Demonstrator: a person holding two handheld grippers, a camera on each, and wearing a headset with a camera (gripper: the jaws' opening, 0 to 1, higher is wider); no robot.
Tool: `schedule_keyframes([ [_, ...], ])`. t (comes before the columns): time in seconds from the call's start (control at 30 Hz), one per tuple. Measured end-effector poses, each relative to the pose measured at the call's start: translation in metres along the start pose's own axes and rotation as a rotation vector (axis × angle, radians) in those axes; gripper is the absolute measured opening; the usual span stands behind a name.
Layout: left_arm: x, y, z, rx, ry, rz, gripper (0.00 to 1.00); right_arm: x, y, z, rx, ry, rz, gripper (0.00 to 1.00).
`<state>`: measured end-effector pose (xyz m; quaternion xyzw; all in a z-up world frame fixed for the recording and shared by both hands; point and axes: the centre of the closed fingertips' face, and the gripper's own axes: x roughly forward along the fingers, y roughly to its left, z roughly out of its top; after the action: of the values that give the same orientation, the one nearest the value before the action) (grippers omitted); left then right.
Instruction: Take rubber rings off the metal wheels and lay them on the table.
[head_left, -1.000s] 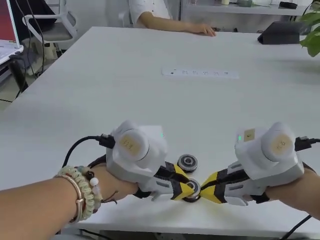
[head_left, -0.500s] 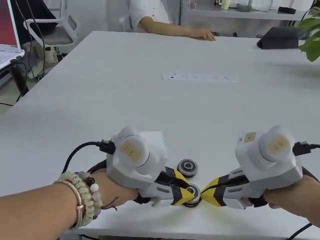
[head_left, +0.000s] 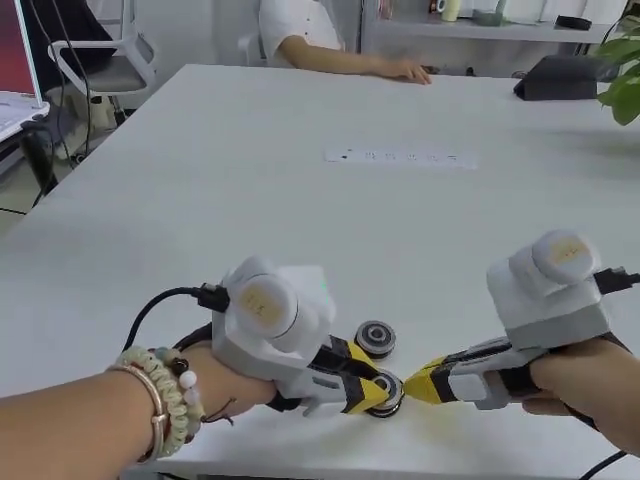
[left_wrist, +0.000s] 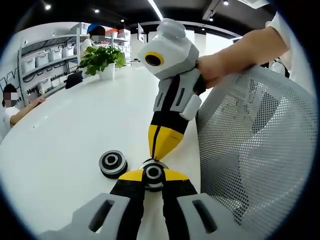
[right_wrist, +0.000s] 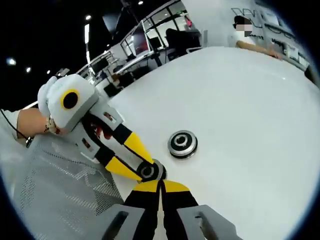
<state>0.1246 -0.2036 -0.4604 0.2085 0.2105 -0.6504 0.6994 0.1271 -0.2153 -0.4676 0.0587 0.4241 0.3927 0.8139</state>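
Observation:
A small metal wheel with a black rubber ring (head_left: 386, 392) sits near the table's front edge, and my left gripper (head_left: 378, 390) is shut on it. In the left gripper view the wheel (left_wrist: 153, 173) lies between my yellow jaws (left_wrist: 153, 175). My right gripper (head_left: 410, 386) comes in from the right with its jaws pressed together. Its tips touch the wheel's rim (right_wrist: 149, 171), and I cannot tell whether they pinch the ring. A second ringed wheel (head_left: 375, 338) lies flat just behind (left_wrist: 112, 163) (right_wrist: 182, 142).
The white table (head_left: 300, 200) stretches far ahead, with a flat power strip (head_left: 400, 155) in the middle. A person's arm (head_left: 345, 60) rests at the far edge. A mesh chair back (left_wrist: 250, 150) stands close behind the front edge.
My right gripper has rolled and its body has risen and drawn slightly right, while its tips stay at the wheel. The left gripper and both wheels have held still.

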Motion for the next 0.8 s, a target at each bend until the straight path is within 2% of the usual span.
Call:
schedule_keyframes([
  [0.07, 0.0, 0.0, 0.0, 0.0, -0.001, 0.001, 0.07, 0.001, -0.001, -0.003, -0.049, 0.014, -0.018, 0.0],
  [0.1, 0.0, 0.0, 0.0, 0.0, 0.0, 0.001, 0.07, 0.002, -0.001, -0.003, -0.108, 0.018, -0.025, 0.0],
  [0.13, 0.0, 0.0, 0.0, 0.002, 0.0, 0.001, 0.07, 0.002, 0.0, -0.003, -0.118, 0.021, -0.024, 0.0],
  [0.17, 0.0, 0.0, 0.0, 0.002, 0.001, 0.001, 0.07, 0.002, 0.001, -0.003, -0.116, 0.021, -0.024, 0.0],
  [0.23, 0.0, 0.0, 0.0, 0.003, 0.002, 0.0, 0.07, 0.0, 0.005, -0.002, -0.036, 0.006, 0.001, 0.0],
  [0.27, 0.0, 0.0, 0.0, 0.003, 0.002, 0.0, 0.07, 0.0, 0.009, 0.002, -0.004, -0.014, 0.035, 0.0],
  [0.3, 0.0, 0.0, 0.0, 0.003, 0.002, -0.001, 0.07, 0.0, 0.006, 0.0, 0.02, 0.002, 0.019, 0.0],
  [0.33, 0.0, -0.001, 0.0, 0.006, 0.002, -0.004, 0.07, 0.0, 0.005, -0.001, -0.016, 0.005, 0.013, 0.0],
  [0.5, 0.0, -0.001, 0.0, 0.011, 0.005, -0.011, 0.07, 0.0, 0.01, 0.001, 0.026, -0.001, 0.035, 0.0],
  [0.8, 0.0, -0.002, 0.0, 0.013, 0.007, -0.011, 0.07, 0.0, 0.016, 0.004, 0.024, -0.007, 0.06, 0.0],
])
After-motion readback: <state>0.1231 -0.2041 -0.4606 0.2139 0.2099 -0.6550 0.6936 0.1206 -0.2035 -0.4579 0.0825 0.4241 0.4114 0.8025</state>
